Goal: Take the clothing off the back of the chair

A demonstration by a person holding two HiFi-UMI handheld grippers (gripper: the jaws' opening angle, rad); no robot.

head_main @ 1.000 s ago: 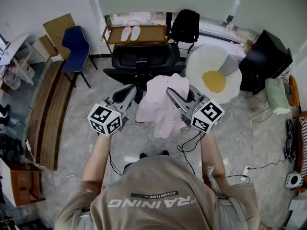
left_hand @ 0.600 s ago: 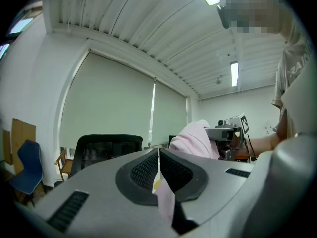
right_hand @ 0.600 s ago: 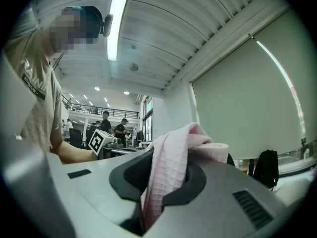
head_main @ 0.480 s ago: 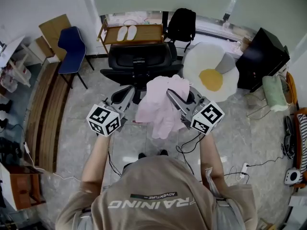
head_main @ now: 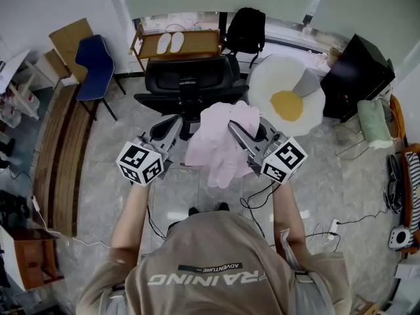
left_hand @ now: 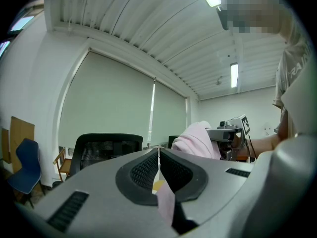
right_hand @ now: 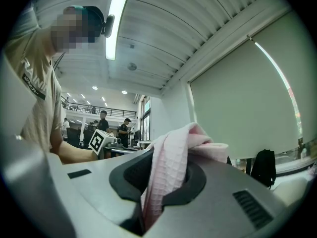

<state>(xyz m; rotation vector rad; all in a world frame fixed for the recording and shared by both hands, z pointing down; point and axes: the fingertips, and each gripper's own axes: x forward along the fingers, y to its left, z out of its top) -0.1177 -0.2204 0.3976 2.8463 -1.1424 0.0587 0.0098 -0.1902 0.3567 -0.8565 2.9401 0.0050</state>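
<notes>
A pale pink garment (head_main: 222, 146) hangs in the air in front of the person, bunched over my right gripper (head_main: 233, 127), which is shut on it. In the right gripper view the waffle-textured cloth (right_hand: 171, 170) fills the gap between the jaws and drapes over their tips. My left gripper (head_main: 174, 123) is level to the left of the garment, apart from it, with its jaws (left_hand: 158, 151) meeting at the tips. A thin pale strip shows low between them; what it is I cannot tell. The black office chair (head_main: 190, 84) stands beyond both grippers, its backrest (left_hand: 104, 147) bare.
Behind the office chair are a wooden rack with slippers (head_main: 177, 43), a black backpack (head_main: 246, 31) and a blue chair (head_main: 95, 61). An egg-shaped rug (head_main: 289, 100) and a black cabinet (head_main: 357, 77) lie to the right, a wooden bench (head_main: 62, 156) to the left. Cables (head_main: 259, 199) trail on the floor.
The room has slid slightly up and left in the head view. Both grippers and the pink garment keep their places.
</notes>
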